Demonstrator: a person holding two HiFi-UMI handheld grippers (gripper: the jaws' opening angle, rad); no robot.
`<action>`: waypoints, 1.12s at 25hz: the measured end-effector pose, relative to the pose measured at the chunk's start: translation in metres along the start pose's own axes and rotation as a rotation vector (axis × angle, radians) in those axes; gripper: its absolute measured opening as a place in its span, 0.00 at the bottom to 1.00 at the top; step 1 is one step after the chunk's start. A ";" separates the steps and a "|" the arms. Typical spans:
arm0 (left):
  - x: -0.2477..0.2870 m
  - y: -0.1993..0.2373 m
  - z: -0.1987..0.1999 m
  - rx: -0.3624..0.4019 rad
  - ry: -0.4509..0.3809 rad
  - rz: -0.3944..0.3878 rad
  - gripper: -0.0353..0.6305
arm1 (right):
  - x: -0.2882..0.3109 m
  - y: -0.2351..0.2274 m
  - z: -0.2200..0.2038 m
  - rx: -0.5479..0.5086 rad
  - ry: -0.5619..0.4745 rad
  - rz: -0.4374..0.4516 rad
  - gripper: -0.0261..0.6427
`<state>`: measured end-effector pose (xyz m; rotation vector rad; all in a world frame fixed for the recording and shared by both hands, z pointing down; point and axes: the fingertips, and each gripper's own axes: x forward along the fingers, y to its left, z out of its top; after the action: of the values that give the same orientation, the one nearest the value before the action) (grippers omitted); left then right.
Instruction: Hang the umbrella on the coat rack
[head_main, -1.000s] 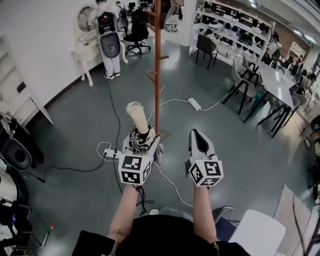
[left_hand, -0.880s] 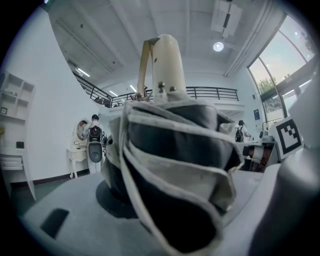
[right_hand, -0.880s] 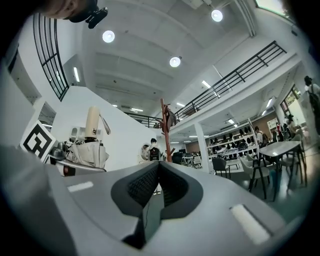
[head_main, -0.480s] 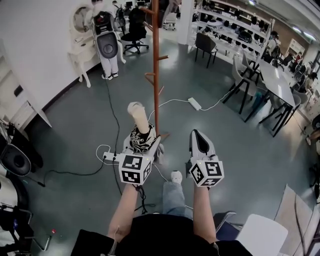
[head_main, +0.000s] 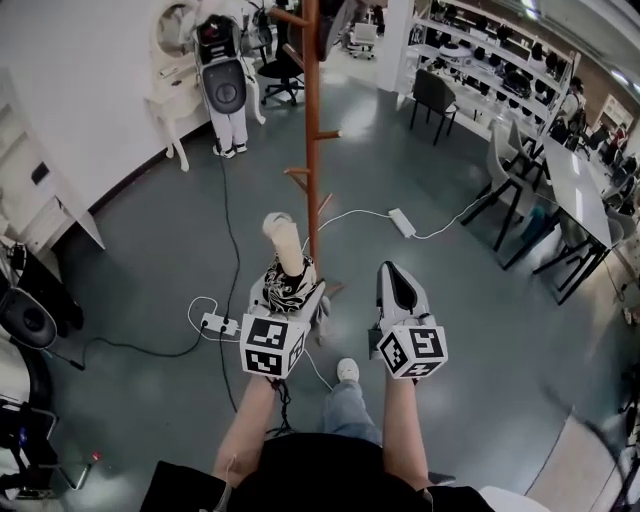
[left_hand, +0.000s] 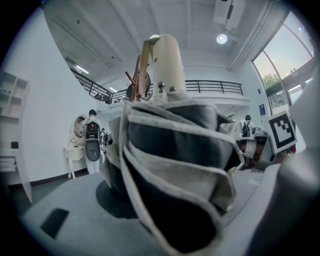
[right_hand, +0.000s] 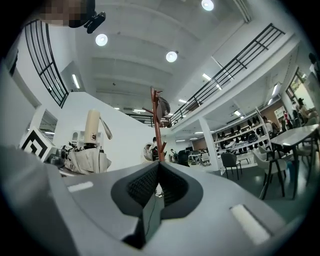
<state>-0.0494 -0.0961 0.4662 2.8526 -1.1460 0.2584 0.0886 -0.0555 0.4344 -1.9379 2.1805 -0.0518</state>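
The coat rack (head_main: 312, 150) has drawn nearer. The left gripper (head_main: 288, 290) fingers clamp the folded umbrella (head_main: 284, 245), handle up, near the rack. The right gripper (head_main: 393, 283) fingers are together, empty. Hanging is not yet done.

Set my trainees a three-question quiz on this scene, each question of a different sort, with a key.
1. True or false: the right gripper has its jaws wide apart.
2. The coat rack is: A, upright ahead of both hands; B, lying on the floor; C, folded on a table.
3. Fill in: the left gripper is shut on a folded ____.
Key: 1 false; 2 A; 3 umbrella.
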 end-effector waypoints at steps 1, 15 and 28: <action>0.015 0.003 0.001 0.000 0.004 0.002 0.51 | 0.016 -0.007 0.000 0.005 0.003 0.020 0.05; 0.198 0.050 0.044 -0.009 0.022 0.098 0.51 | 0.228 -0.095 0.012 0.024 0.056 0.300 0.05; 0.243 0.065 0.060 0.047 0.050 0.064 0.51 | 0.293 -0.102 0.009 0.055 0.073 0.356 0.05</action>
<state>0.0858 -0.3158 0.4488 2.8355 -1.2394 0.3623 0.1592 -0.3556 0.4012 -1.5148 2.5082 -0.1232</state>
